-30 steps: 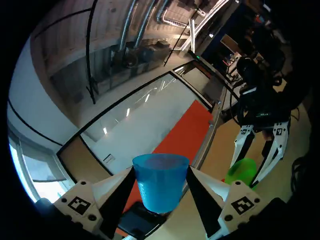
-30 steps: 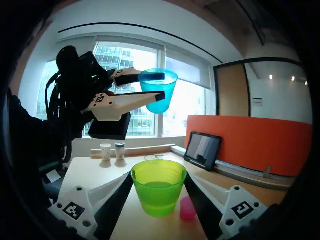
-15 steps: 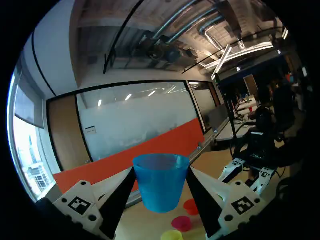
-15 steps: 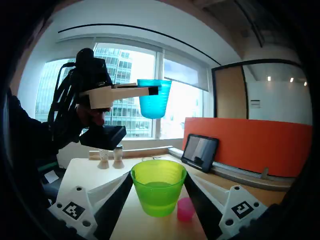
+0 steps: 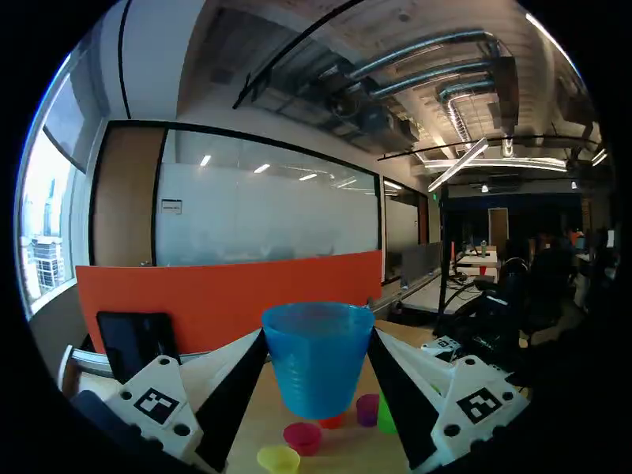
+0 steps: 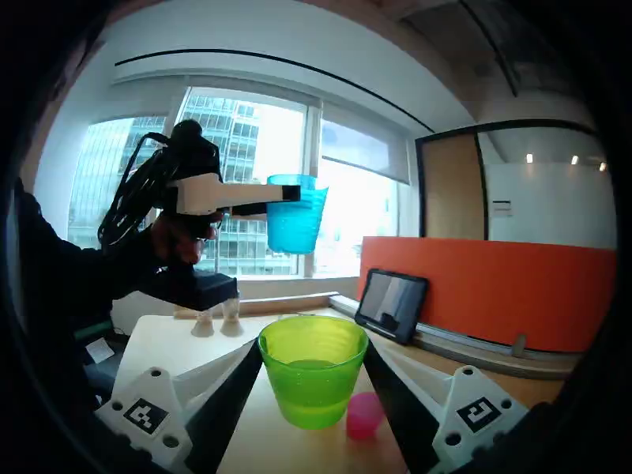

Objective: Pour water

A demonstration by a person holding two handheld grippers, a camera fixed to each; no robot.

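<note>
Blue cup (image 5: pixel 317 359), pinched in left hand-held gripper (image 5: pixel 317 338), is upright again; right hand-held gripper (image 6: pixel 313 349) pinches green cup (image 6: pixel 313 383).

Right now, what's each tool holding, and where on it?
The left tool grips the blue cup by its side walls, just below the rim; the right tool grips the green cup the same way.

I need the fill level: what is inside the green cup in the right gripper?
The green cup, clamped in the right gripper, holds liquid whose surface sits well below the rim. The tinted wall blurs the bottom, so anything lying there cannot be made out.
</note>
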